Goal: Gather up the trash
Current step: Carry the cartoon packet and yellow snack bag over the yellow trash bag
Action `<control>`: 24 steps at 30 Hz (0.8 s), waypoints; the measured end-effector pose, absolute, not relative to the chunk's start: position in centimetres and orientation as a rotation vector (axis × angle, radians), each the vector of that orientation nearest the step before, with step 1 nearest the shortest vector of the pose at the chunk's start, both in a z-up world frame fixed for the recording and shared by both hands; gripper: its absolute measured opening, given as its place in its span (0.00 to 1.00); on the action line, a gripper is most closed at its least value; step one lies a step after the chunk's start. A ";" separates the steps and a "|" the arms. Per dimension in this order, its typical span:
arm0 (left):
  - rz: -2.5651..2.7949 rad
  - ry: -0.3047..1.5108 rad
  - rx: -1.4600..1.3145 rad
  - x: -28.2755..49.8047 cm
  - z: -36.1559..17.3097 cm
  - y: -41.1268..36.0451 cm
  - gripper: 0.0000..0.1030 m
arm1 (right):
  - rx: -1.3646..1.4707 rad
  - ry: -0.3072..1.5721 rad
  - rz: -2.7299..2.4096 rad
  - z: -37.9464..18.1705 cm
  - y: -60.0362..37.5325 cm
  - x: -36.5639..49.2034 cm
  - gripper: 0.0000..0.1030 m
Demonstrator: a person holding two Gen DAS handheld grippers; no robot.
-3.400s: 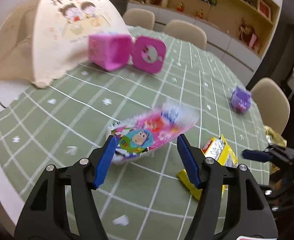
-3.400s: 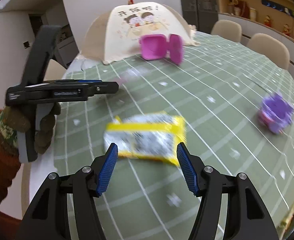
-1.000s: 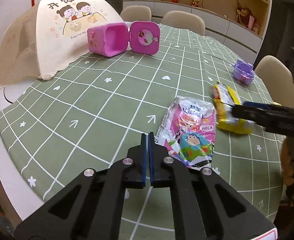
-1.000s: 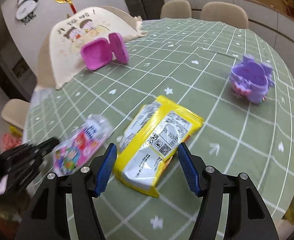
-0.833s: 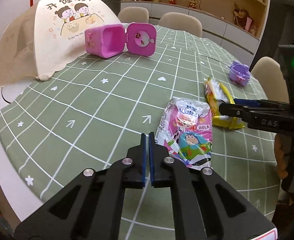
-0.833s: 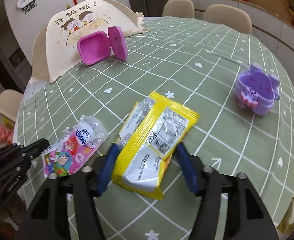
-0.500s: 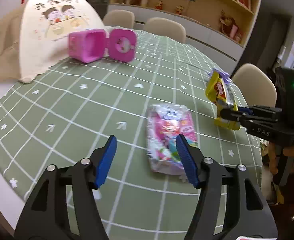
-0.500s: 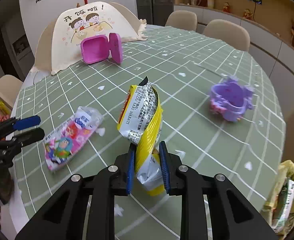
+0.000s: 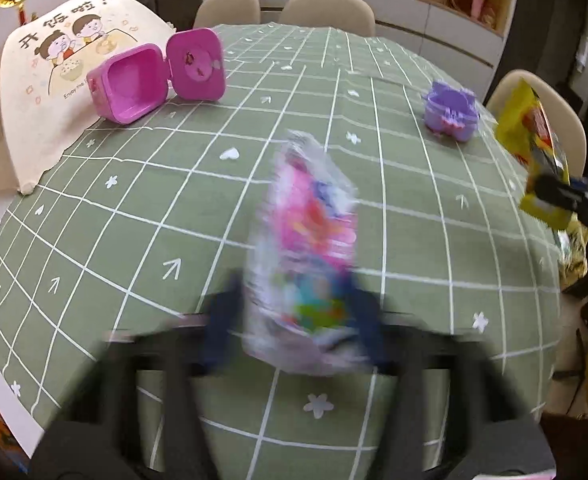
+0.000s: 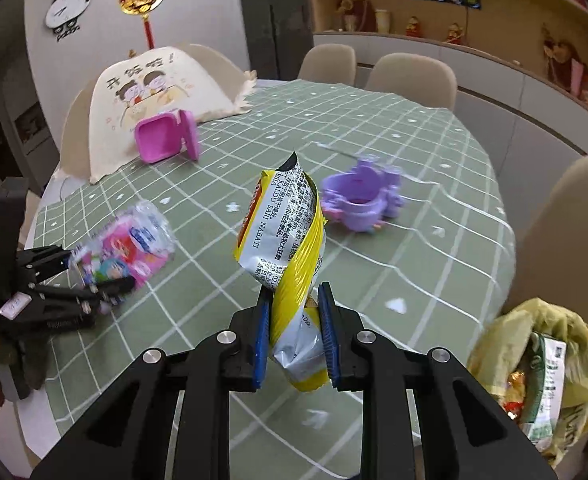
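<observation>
Pinching a yellow snack wrapper (image 10: 290,240), the right tool (image 10: 295,334) is being held above the green checked desk (image 10: 433,200), its blue pads pressed against the wrapper's lower part while the rest is standing upright ahead of them. Off to its right, a yellow trash bag (image 10: 549,364) is being kept open beside the desk's edge. To its left, the left tool (image 9: 294,320) is being closed around a pink tissue pack (image 9: 305,248), which is lying between its blurred blue pads; whether the pads are already pressing on it cannot be told. Farther ahead of both tools, an open pink box (image 9: 134,80) and a purple container (image 9: 449,110) are being left on the desk.
</observation>
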State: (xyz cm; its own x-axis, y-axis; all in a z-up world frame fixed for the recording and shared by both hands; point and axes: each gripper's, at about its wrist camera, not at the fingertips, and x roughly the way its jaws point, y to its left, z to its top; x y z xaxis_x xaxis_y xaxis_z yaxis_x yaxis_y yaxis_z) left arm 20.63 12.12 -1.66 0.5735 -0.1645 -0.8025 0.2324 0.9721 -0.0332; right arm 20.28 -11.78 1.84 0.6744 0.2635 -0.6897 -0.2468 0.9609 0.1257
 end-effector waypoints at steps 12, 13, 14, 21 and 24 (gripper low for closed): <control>-0.397 0.775 0.005 19.5 4.0 4.2 0.08 | 0.132 0.679 0.176 2.9 -22.3 16.6 0.22; -0.427 0.767 0.015 19.3 4.2 2.4 0.08 | 0.141 0.672 0.158 2.9 -23.5 16.1 0.22; -0.450 0.762 0.022 19.3 4.3 1.0 0.08 | 0.147 0.667 0.139 2.9 -24.5 15.6 0.22; -0.636 0.754 0.107 18.9 2.6 -12.8 0.08 | 0.153 0.662 -0.030 1.9 -33.0 11.8 0.22; -0.692 0.788 0.124 19.0 0.7 -18.0 0.08 | 0.175 0.674 -0.079 0.9 -36.2 10.7 0.22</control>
